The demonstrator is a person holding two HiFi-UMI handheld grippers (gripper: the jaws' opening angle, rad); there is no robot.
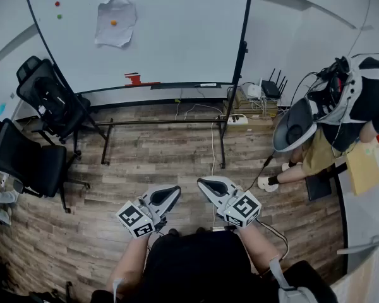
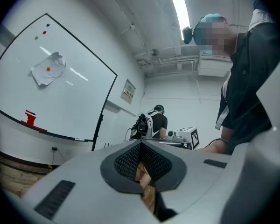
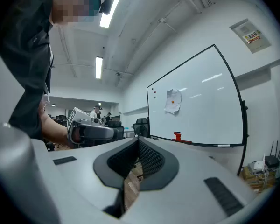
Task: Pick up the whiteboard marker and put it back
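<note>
The whiteboard (image 1: 177, 30) stands across the room on a wheeled frame. On its tray lie a red eraser (image 1: 134, 78) and, further right, a thin pale marker-like stick (image 1: 208, 84). The same stick shows small in the left gripper view (image 2: 79, 138) and in the right gripper view (image 3: 224, 145). My left gripper (image 1: 172, 192) and right gripper (image 1: 203, 184) are held low in front of my body, side by side. Both point level toward the board, far short of it. The left gripper (image 2: 141, 143) and the right gripper (image 3: 138, 141) have their jaws together with nothing between them.
Two black office chairs (image 1: 47, 96) (image 1: 25, 160) stand left of the board. A person (image 1: 331, 122) bends down at the right. A power strip (image 1: 238, 120) with cables and a router (image 1: 271, 87) sit near the stand's right leg. A crumpled paper (image 1: 115, 22) hangs on the board.
</note>
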